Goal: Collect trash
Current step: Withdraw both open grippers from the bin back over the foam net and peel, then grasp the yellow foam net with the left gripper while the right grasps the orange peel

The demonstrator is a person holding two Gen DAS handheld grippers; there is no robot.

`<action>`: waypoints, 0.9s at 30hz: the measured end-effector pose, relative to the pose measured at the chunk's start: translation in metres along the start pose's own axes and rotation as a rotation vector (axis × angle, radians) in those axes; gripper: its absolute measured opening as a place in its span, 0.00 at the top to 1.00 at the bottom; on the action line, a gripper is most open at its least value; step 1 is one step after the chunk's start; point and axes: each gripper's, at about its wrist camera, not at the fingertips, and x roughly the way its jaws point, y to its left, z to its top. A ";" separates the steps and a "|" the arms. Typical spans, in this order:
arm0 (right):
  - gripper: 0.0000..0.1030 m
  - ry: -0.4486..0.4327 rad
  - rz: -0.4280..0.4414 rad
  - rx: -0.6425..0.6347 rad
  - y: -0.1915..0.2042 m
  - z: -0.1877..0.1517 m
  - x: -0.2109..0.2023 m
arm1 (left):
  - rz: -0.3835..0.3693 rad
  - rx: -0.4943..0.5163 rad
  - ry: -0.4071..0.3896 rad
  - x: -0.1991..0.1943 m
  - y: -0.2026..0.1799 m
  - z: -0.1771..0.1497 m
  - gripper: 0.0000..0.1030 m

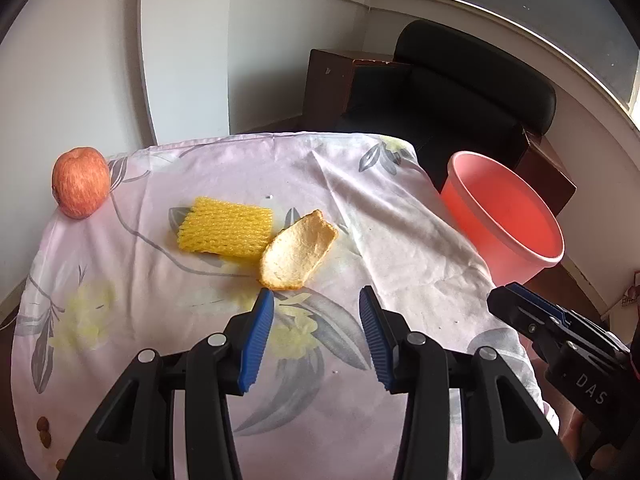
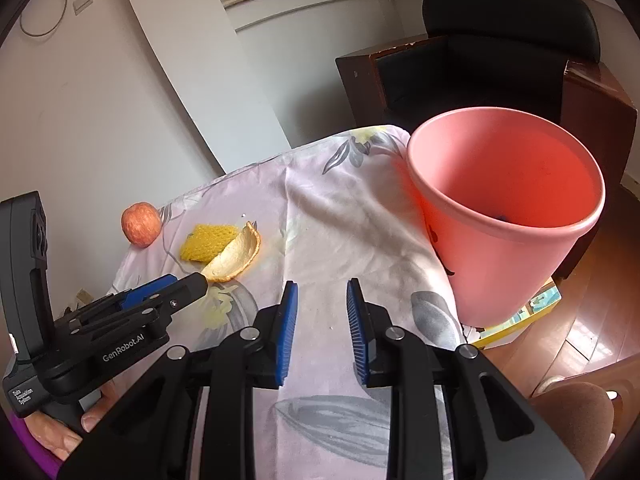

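Peel touches foam net (apple beyond).

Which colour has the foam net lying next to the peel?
The foam net is yellow, with a mesh pattern; the left wrist view shows it best.

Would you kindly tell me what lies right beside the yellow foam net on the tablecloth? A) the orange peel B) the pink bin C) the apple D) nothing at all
A: the orange peel lies against the yellow foam net, while the apple and the pink bin sit well apart from it.
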 end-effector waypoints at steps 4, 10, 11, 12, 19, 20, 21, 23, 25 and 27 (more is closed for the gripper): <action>0.75 0.020 0.009 -0.013 0.008 -0.001 0.007 | 0.008 -0.024 -0.008 -0.003 0.023 -0.003 0.58; 0.75 0.070 0.045 -0.026 0.022 0.000 0.028 | 0.058 -0.091 0.000 -0.003 0.068 -0.009 0.58; 0.75 0.077 0.051 -0.034 0.025 0.000 0.032 | 0.061 -0.099 -0.001 -0.003 0.074 -0.010 0.58; 0.75 0.082 0.056 -0.043 0.029 0.001 0.036 | 0.067 -0.110 -0.003 -0.004 0.080 -0.011 0.58; 0.75 0.112 0.080 -0.061 0.043 0.009 0.060 | 0.066 -0.160 0.000 -0.002 0.105 -0.005 0.58; 0.75 0.116 0.083 -0.059 0.044 0.009 0.062 | 0.061 -0.160 -0.002 0.000 0.105 -0.001 0.58; 0.75 0.118 0.084 -0.058 0.045 0.009 0.063 | 0.055 -0.158 -0.003 0.002 0.106 0.002 0.58; 0.75 0.124 0.083 -0.064 0.046 0.009 0.065 | 0.048 -0.155 -0.001 0.008 0.105 0.010 0.58; 0.75 0.126 0.085 -0.065 0.047 0.008 0.066 | 0.040 -0.158 0.000 0.018 0.103 0.020 0.58; 0.75 0.122 0.093 -0.065 0.047 0.009 0.066 | 0.049 -0.150 0.008 0.029 0.099 0.029 0.58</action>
